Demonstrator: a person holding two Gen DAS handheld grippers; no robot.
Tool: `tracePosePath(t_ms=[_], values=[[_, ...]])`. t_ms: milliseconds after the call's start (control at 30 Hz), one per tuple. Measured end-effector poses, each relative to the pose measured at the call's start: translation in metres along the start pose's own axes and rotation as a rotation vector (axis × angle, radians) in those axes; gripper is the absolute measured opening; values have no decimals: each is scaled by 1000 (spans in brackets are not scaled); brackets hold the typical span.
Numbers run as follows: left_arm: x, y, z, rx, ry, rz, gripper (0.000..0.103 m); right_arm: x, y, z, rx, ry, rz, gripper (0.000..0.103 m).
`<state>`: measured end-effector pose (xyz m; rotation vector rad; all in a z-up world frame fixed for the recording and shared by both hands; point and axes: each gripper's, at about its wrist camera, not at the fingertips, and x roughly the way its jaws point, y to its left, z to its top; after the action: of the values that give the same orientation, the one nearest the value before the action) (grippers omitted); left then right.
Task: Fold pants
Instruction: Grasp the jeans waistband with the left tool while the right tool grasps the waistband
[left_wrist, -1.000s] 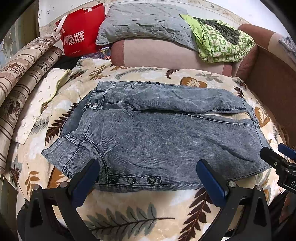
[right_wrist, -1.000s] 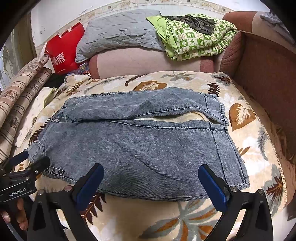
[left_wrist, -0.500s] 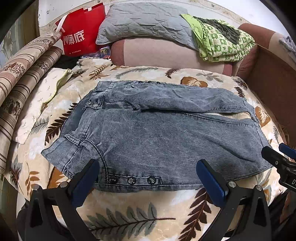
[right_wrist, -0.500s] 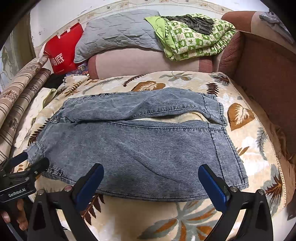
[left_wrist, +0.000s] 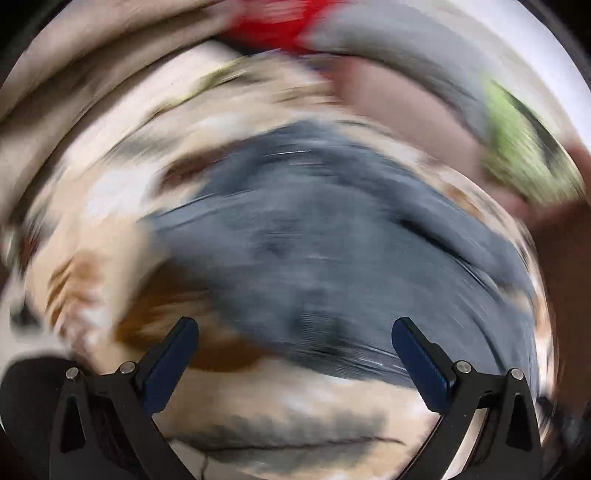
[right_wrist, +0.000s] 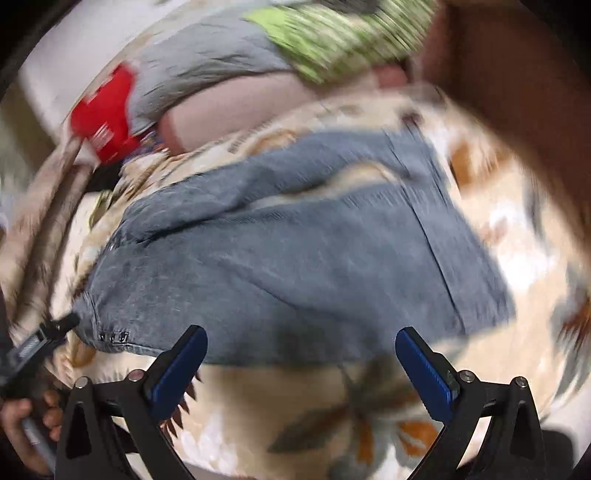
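Surface: leaf-print blanket (right_wrist: 517, 236), views motion-blurred. Item: grey denim pants (right_wrist: 295, 266), spread flat on it. My left gripper (left_wrist: 295, 354) and right gripper (right_wrist: 301, 363): jaws spread wide, empty, at the near edge of the pants.

Heavy motion blur both views, worse on left wrist; soft even indoor light; fisheye bending, dark corners.

Pants (right_wrist: 295, 258) flat on bedspread (right_wrist: 517, 240), pillow (right_wrist: 207, 62) behind.
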<state>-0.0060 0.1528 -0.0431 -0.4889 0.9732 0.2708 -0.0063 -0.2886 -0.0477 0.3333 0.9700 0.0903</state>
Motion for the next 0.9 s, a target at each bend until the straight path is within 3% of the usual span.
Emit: tracePosePath(t_ms=[67, 167, 300, 333, 400, 433, 500, 633, 733, 767, 800, 833, 867, 900], values=[[10, 28, 10, -101, 32, 2, 103, 7, -38, -3, 148, 40, 31, 103], [22, 43, 22, -139, 35, 29, 103, 9, -77, -7, 323, 59, 87, 103], [43, 43, 30, -186, 65, -8, 103, 4, -107, -7, 484, 25, 188, 103], [42, 42, 32, -192, 46, -8, 98, 3, -110, -6, 501, 20, 191, 103], [41, 40, 35, -191, 35, -3, 63, -2, -122, -7, 570, -14, 225, 103], [41, 41, 38, -191, 39, -17, 36, -3, -127, -7, 600, -23, 231, 103], [43, 44, 43, -217, 45, -32, 26, -6, -143, -11, 680, -48, 240, 102], [47, 48, 43, -226, 48, -33, 24, -4, -158, -1, 755, -62, 272, 101], [48, 43, 46, -212, 56, -12, 24, 6, -159, 13, 750, -49, 232, 84], [48, 41, 48, -206, 58, -5, 19, 12, -159, 17, 761, -37, 212, 71], [46, 40, 50, -194, 53, -3, 11, 15, -160, 20, 755, -28, 191, 49], [43, 39, 53, -187, 45, -6, 9, 17, -161, 22, 745, -18, 173, 34], [41, 38, 56, -187, 37, -15, 8, 20, -161, 24, 738, 0, 169, 7], [36, 37, 58, -185, 21, -18, 8, 21, -162, 26, 726, 17, 162, 6]])
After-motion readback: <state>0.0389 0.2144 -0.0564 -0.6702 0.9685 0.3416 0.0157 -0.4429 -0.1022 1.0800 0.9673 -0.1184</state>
